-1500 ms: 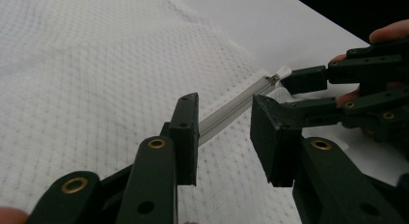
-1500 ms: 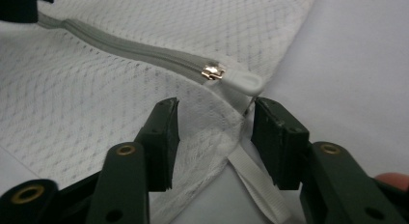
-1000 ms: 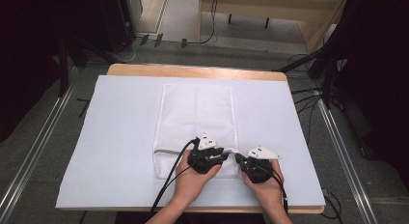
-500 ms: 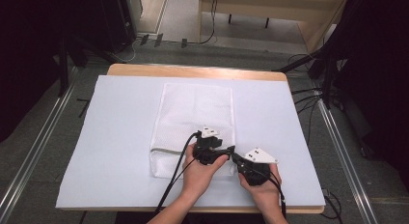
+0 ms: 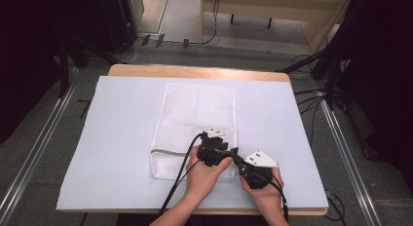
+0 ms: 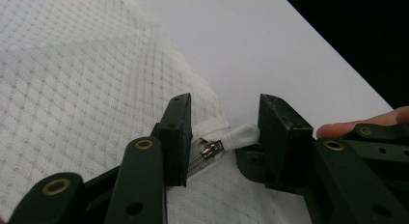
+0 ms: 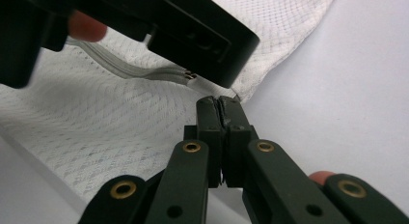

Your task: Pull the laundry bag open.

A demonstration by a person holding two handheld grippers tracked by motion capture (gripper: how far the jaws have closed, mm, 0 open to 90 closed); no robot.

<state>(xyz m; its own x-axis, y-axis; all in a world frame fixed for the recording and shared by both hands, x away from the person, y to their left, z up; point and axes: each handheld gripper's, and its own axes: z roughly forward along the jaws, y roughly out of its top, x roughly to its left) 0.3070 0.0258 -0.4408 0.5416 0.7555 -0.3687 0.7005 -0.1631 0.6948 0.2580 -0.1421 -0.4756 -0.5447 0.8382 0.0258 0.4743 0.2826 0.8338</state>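
A white mesh bag (image 5: 195,114) lies flat on a pale sheet (image 5: 112,138). Its zipper (image 5: 165,152) runs along the near end. My left gripper (image 5: 229,153) hovers over the bag's near right corner. In the left gripper view the bag (image 6: 72,64) fills the left side, and the brass zipper slider (image 6: 212,147) with its white pull tab (image 6: 241,134) lies between the jaws of the left gripper (image 6: 224,137). The jaws have just been closing, with a gap still on both sides. My right gripper (image 7: 221,108) is shut at the bag's corner (image 7: 270,64), just below the left gripper's body (image 7: 193,31).
The sheet covers nearly the whole wooden table (image 5: 195,71). Cables trail from both grippers toward the person, whose two hands (image 5: 204,179) rest at the near edge. Metal rails (image 5: 341,138) and dark floor flank the table.
The left gripper has shifted a little away from the person, farther over the bag's corner. The right hand has stayed where it was.
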